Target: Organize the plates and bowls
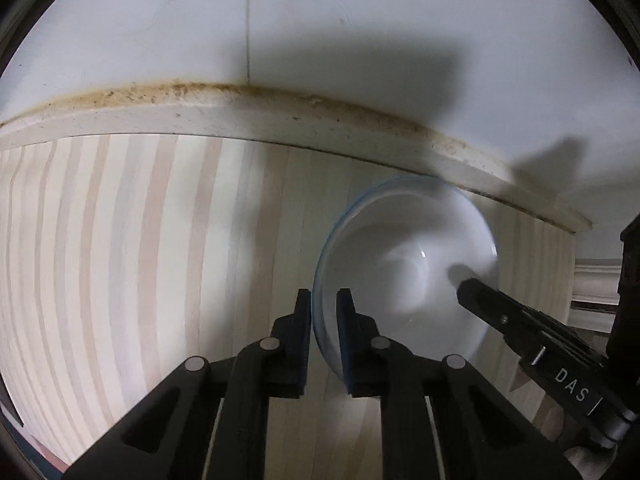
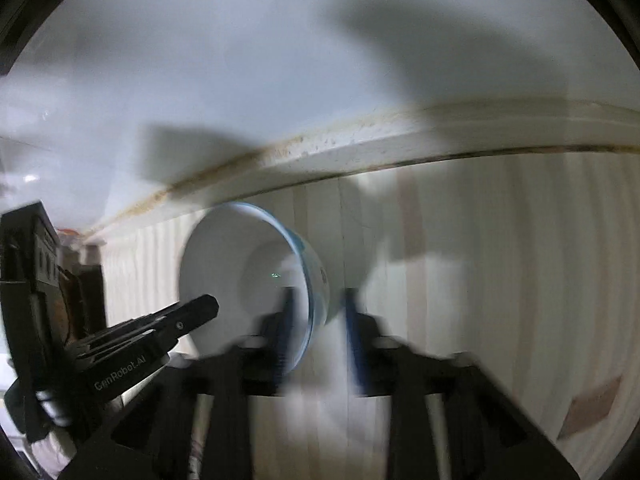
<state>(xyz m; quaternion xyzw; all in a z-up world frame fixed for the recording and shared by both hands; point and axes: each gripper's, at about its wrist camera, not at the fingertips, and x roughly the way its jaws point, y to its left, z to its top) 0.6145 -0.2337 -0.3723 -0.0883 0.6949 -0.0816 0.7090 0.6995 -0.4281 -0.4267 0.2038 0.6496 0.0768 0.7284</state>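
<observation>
Gripping opposite rims, left claw [image 1: 324,304] and right claw [image 2: 318,304] clamp the white bowl [image 1: 404,264] between them.

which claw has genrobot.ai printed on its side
The left claw, reaching in from the left of the right wrist view; the right claw shows the letters DAS on its side instead.

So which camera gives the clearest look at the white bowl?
The left wrist view: the bowl is sharp, its inside and blue rim visible. The right wrist view shows it too, blurred by motion.
</observation>
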